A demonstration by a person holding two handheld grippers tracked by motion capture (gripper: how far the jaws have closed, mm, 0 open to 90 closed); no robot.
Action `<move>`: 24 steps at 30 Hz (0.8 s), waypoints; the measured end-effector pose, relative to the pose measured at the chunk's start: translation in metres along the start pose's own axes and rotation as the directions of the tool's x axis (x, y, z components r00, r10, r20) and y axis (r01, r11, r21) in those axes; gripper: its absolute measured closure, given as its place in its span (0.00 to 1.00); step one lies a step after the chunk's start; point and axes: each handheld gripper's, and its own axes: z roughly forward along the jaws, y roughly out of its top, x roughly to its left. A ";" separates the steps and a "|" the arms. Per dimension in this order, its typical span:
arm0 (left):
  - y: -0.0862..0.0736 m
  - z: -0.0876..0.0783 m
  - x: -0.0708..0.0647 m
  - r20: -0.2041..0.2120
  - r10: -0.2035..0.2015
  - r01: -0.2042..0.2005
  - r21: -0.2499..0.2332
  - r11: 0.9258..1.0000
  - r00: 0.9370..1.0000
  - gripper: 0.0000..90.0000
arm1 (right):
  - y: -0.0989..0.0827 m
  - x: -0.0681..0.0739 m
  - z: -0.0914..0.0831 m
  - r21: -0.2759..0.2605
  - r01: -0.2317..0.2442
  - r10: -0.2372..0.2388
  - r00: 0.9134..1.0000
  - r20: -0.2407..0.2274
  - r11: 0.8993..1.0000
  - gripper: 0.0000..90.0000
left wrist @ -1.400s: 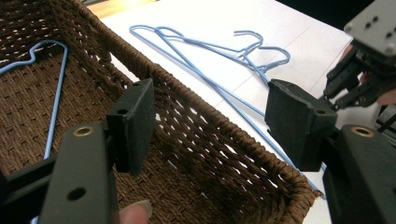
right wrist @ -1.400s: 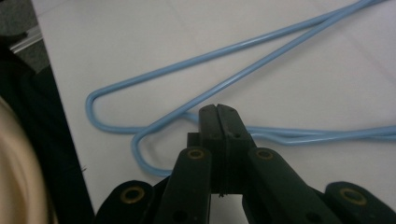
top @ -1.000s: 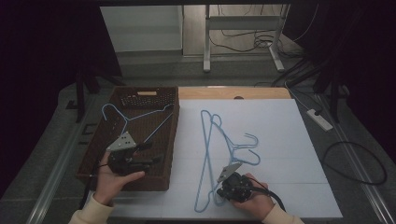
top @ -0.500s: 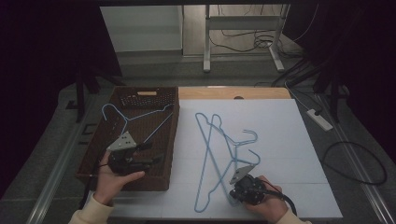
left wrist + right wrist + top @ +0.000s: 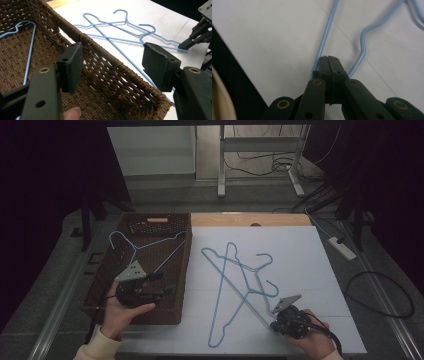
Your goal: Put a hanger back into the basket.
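Presently: right tongs (image 5: 278, 318) near the front of the white surface (image 5: 320, 260), jaws pressed together on the corner of a blue wire hanger (image 5: 235, 295), which lies flat there, crossed with a second blue hanger (image 5: 250, 270). Left tongs (image 5: 112, 62) spread wide with nothing between them, held over the near end of the brown woven basket (image 5: 185, 270) at the surface's left. A third blue hanger (image 5: 145, 245) rests inside that basket.

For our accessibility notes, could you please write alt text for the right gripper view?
The right gripper, jaws shut, pinches a corner of a blue wire hanger lying on the white table. The hanger's wire runs up and away from the jaws.
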 end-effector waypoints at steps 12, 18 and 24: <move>0.000 0.000 0.000 -0.001 -0.002 0.002 -0.002 1.000 1.000 0.38 | 0.000 -0.017 -0.008 -0.072 -0.044 0.046 0.999 0.026 0.996 1.00; 0.000 -0.001 0.000 0.000 -0.001 0.001 -0.003 1.000 1.000 0.38 | 0.038 -0.038 -0.010 -0.179 -0.099 0.115 0.990 0.084 0.979 0.77; 0.001 -0.002 0.001 0.001 -0.001 0.001 -0.007 1.000 1.000 0.38 | 0.072 -0.067 0.004 -0.181 -0.189 0.208 0.974 0.092 0.965 0.57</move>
